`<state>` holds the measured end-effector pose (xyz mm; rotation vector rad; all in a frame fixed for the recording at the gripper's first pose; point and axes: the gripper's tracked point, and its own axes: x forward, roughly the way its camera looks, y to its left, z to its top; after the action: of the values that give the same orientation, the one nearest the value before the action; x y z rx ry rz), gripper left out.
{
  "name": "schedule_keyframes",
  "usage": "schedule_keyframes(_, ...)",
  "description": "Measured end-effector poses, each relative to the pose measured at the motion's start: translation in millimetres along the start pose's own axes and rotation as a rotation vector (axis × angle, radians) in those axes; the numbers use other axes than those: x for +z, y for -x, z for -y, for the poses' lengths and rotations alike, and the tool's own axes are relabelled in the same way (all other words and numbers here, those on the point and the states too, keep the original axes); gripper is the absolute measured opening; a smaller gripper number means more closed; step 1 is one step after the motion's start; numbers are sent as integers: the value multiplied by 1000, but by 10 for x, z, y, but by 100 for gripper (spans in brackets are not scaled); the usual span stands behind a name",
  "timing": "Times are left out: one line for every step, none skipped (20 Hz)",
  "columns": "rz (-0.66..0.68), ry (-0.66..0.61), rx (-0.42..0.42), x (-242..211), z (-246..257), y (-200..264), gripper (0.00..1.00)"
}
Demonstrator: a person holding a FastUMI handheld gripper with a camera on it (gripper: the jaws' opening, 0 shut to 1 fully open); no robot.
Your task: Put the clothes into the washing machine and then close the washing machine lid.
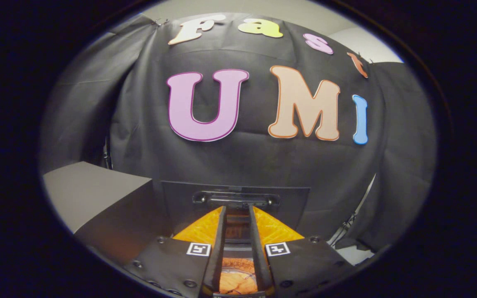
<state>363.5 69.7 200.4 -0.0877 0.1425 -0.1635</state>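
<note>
The washing machine's dark lid (288, 207) stands raised just ahead of me, and its handle bar (236, 199) runs across the top edge. My gripper (237, 212) reaches up to that handle. Its two fingers are close and parallel, with a narrow piece of the lid pressed between them. Low down, through the gap between the fingers, an orange patterned cloth (237, 282) lies inside the machine. The drum around the cloth is hidden by the gripper's body.
A grey box (93, 194) with a flat top stands beside the machine on the left. The booth's black cloth wall (238, 161) hangs close behind the lid. A strip of pale floor (356, 253) shows at the right.
</note>
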Motion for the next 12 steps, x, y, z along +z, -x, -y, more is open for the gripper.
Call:
schedule_keyframes(-4,-6,5,11,-19,-55,55)
schedule_keyframes(-12,-12,21,-4,-70,-120,63)
schedule_keyframes(-19,-18,35,50,-105,-147,72)
schedule_keyframes(-20,-27,39,11,-133,-235,81)
schedule_keyframes(-18,-33,40,35,-158,-313,89)
schedule_keyframes(-17,-40,42,48,-177,-395,98)
schedule_keyframes(-17,-47,46,64,-204,-486,98)
schedule_keyframes(-15,-49,43,83,-219,-577,98)
schedule_keyframes(-14,-45,31,104,-211,-677,98)
schedule_keyframes(-12,-40,18,131,-198,-785,98)
schedule_keyframes(-11,-37,13,148,-200,-885,98)
schedule_keyframes(-10,-39,10,172,-212,-992,98)
